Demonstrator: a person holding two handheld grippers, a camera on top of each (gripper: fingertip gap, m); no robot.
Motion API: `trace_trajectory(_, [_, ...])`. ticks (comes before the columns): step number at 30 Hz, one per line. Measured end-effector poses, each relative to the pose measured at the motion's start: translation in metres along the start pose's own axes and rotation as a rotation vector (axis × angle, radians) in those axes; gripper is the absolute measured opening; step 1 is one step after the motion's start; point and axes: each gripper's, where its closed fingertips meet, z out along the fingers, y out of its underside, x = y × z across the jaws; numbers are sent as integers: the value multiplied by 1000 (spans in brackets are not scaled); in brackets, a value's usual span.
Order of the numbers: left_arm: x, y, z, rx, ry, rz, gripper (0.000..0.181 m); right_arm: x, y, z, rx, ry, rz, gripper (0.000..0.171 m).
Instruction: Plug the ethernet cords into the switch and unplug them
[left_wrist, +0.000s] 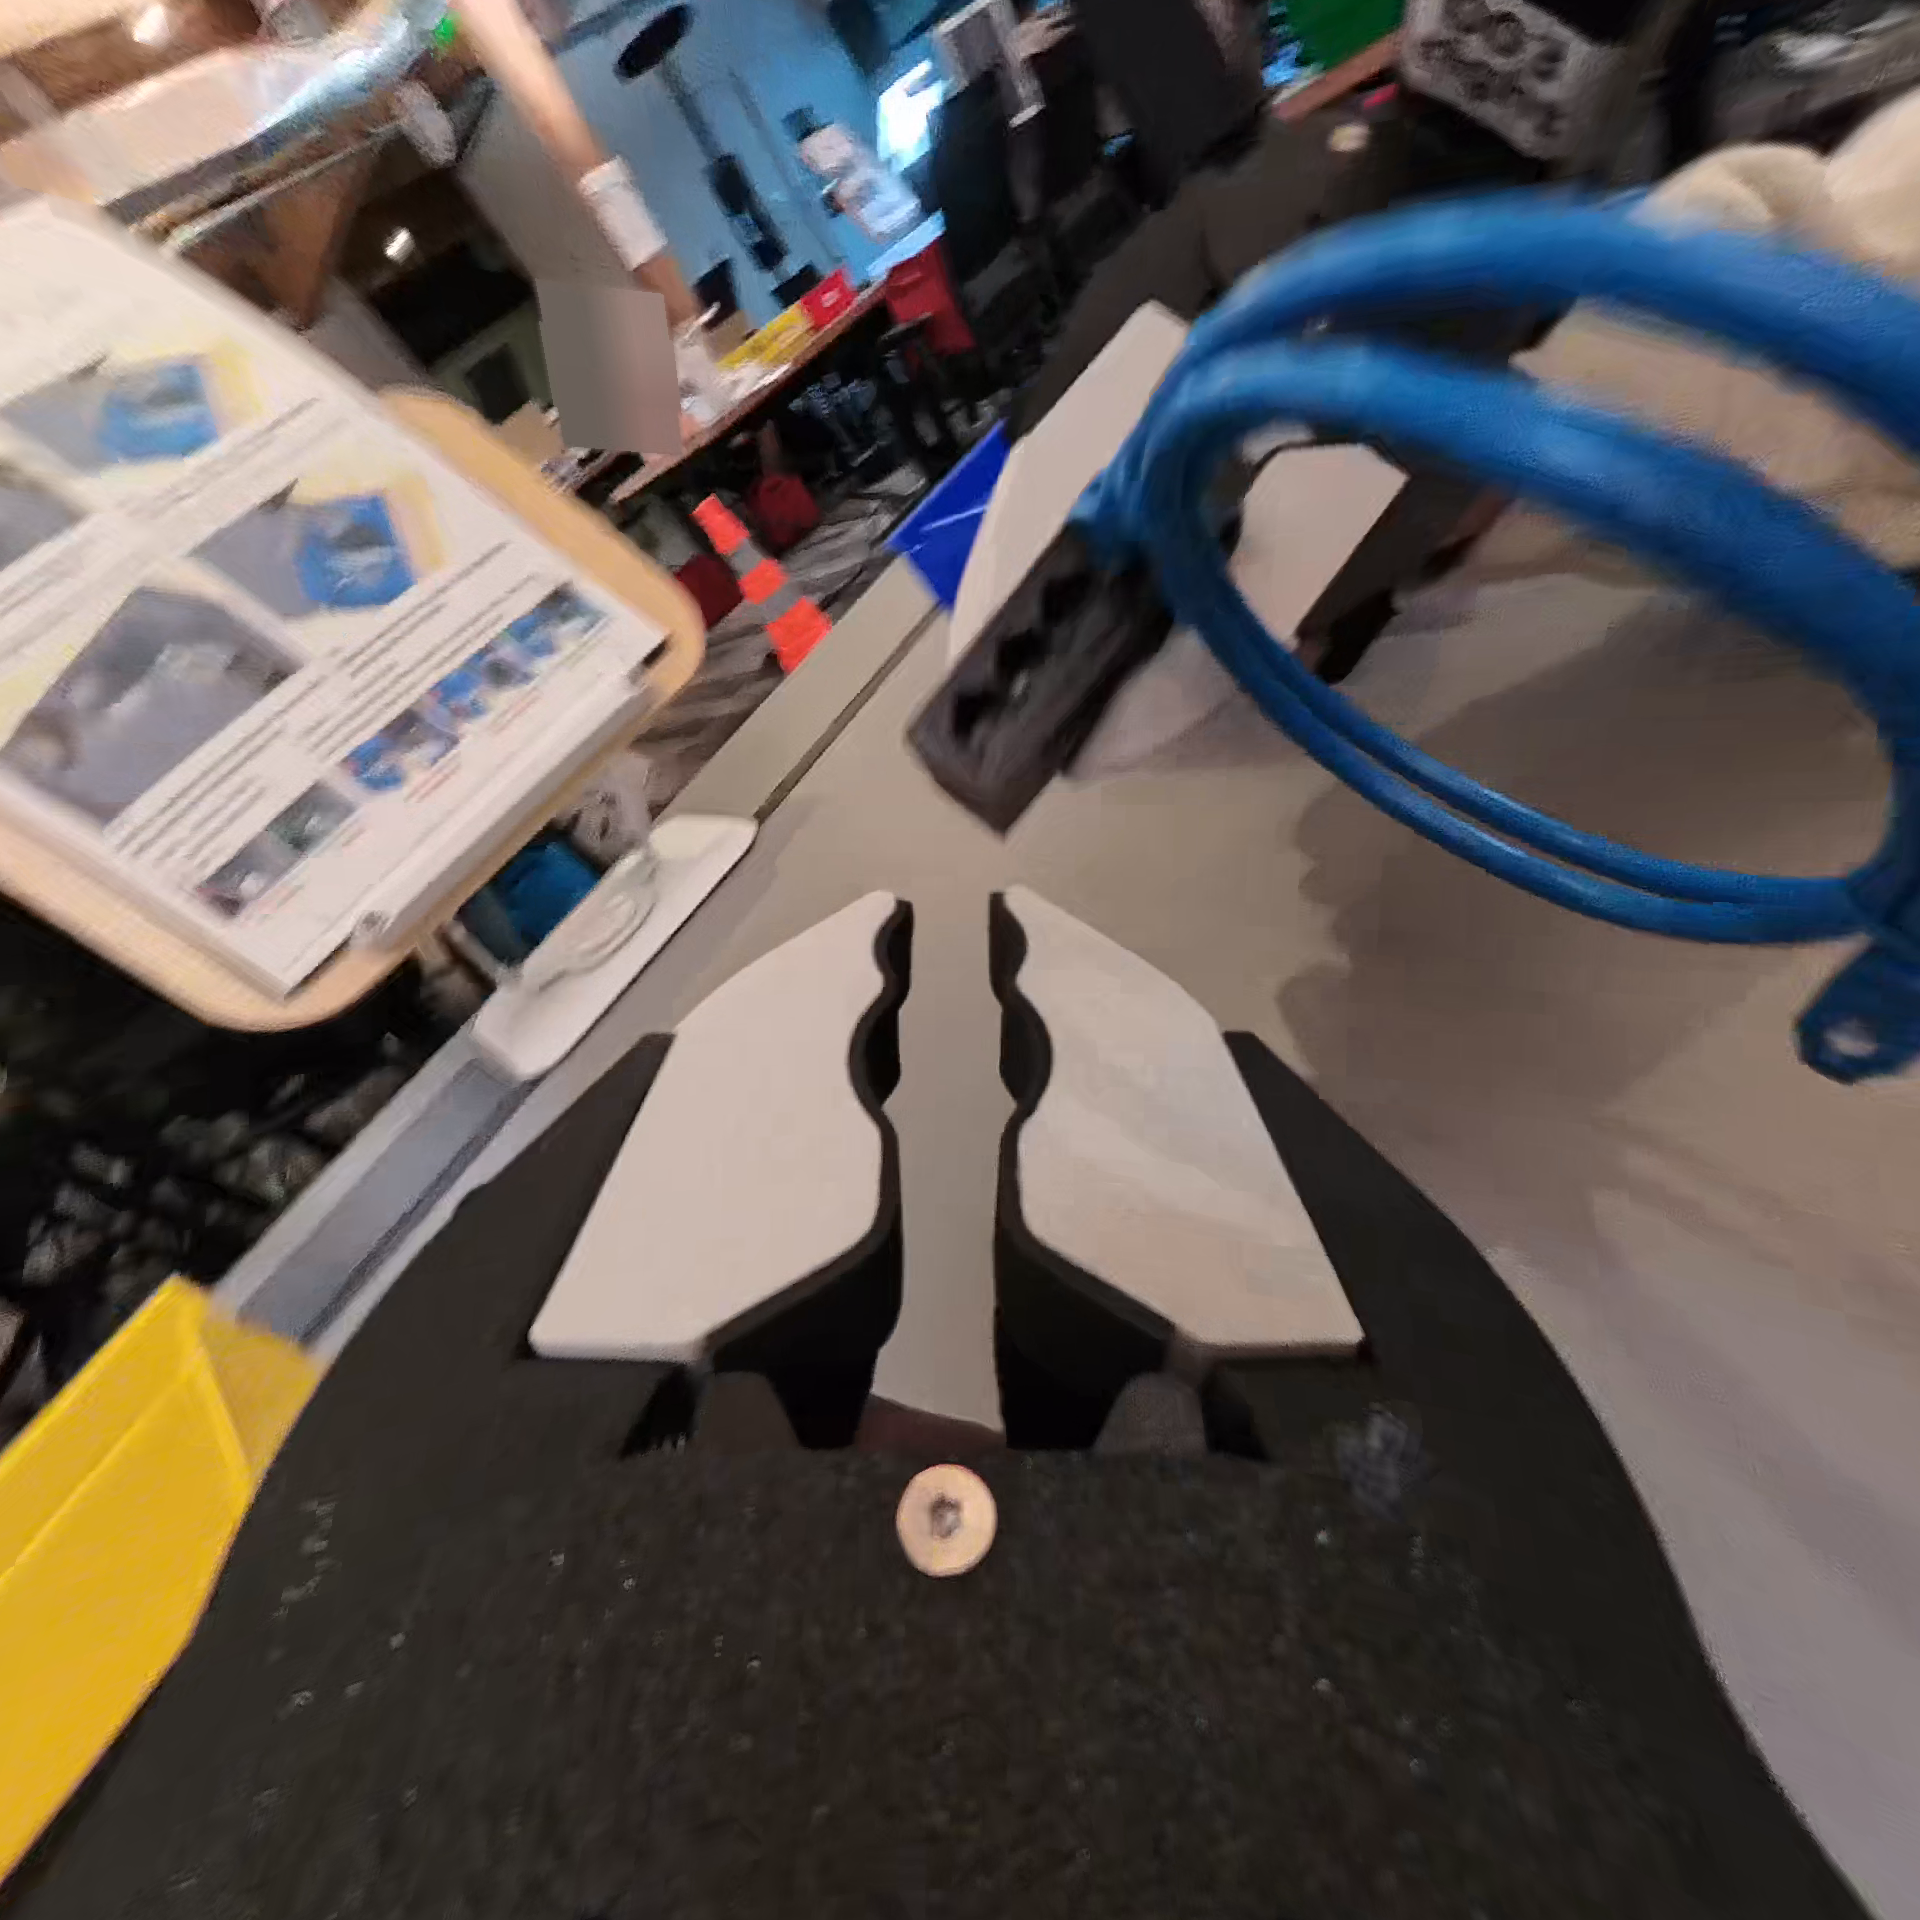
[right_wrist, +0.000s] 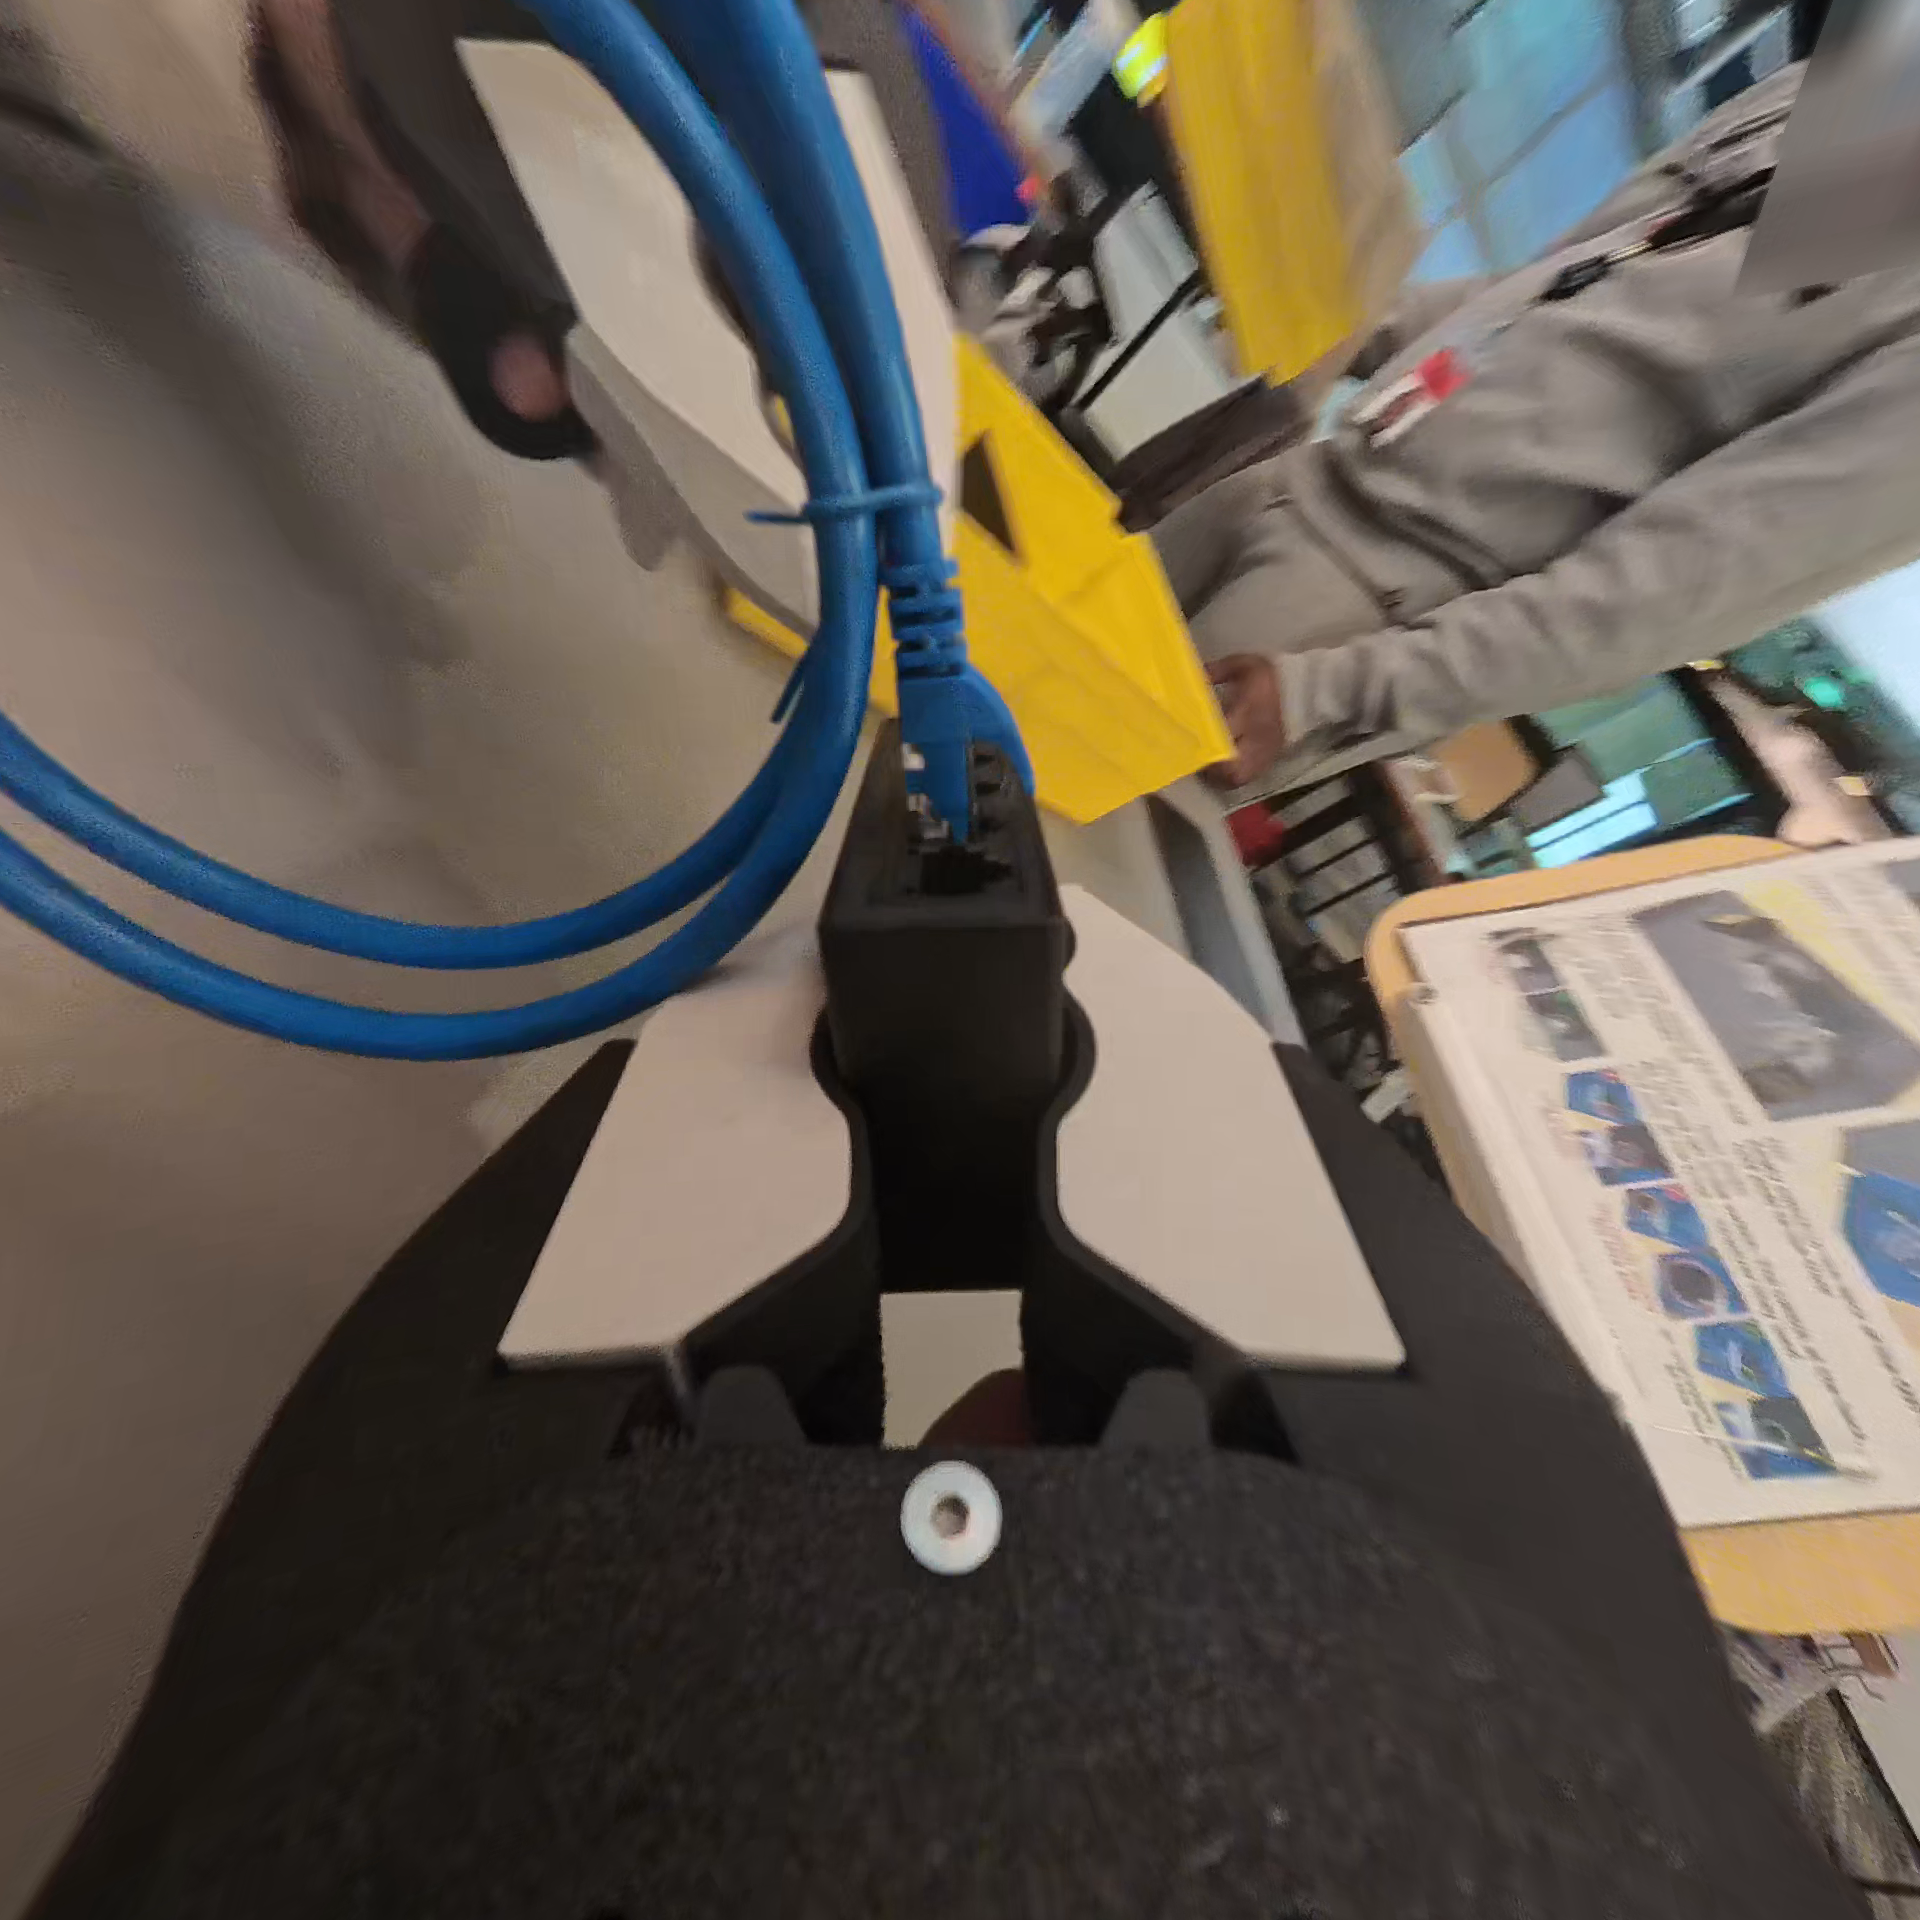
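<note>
Right gripper (right_wrist: 951, 1029) clamped the black switch (right_wrist: 940, 935) lengthwise, one blue cord (right_wrist: 940, 665) plugged in, while the left gripper (left_wrist: 951, 997), slightly parted and empty, sat nearer the loose plug (left_wrist: 1860, 1023) to its right.

Your right tool (right_wrist: 951, 1039) grips the switch (right_wrist: 945, 935) between its fingers, above the counter (right_wrist: 260, 727). One cord (right_wrist: 436, 935) end sits in a port on the switch's far face; its loops hang to the left. Your left tool (left_wrist: 948, 935) lies before the switch, apart from it. A bin (right_wrist: 1081, 613) stands behind the switch, and a clipboard (right_wrist: 1662, 1195) to its right.
</note>
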Motion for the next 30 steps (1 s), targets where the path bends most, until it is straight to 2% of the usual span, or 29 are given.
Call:
trace_trajectory(2, [-19,16,-11,-75,-66,-107,15,29,5,1,92,119,48,31])
trace_trajectory(4, [-18,42,-22,-202,-63,-268,29,56,18,4,137,265,8,31])
trace_trajectory(7, [29,72,-40,-343,54,-595,57,76,49,14,73,404,-58,31])
trace_trajectory(10, [81,68,-54,-312,140,-824,60,73,77,21,43,443,-41,31])
trace_trajectory(14, [101,61,-68,-302,146,-816,61,65,82,20,35,406,-53,31])
trace_trajectory(19, [89,64,-70,-267,142,-861,60,66,87,22,20,393,-16,31])
trace_trajectory(21, [81,69,-71,-276,96,-837,60,67,89,22,16,394,-3,31])
trace_trajectory(25, [50,80,-78,-274,-77,-769,59,67,90,23,14,387,4,31])
trace_trajectory(28, [11,78,-97,-225,-191,-764,57,66,91,24,7,387,-12,31])
trace_trajectory(30, [-21,95,-122,-325,-280,-769,55,65,92,25,0,380,-7,31])
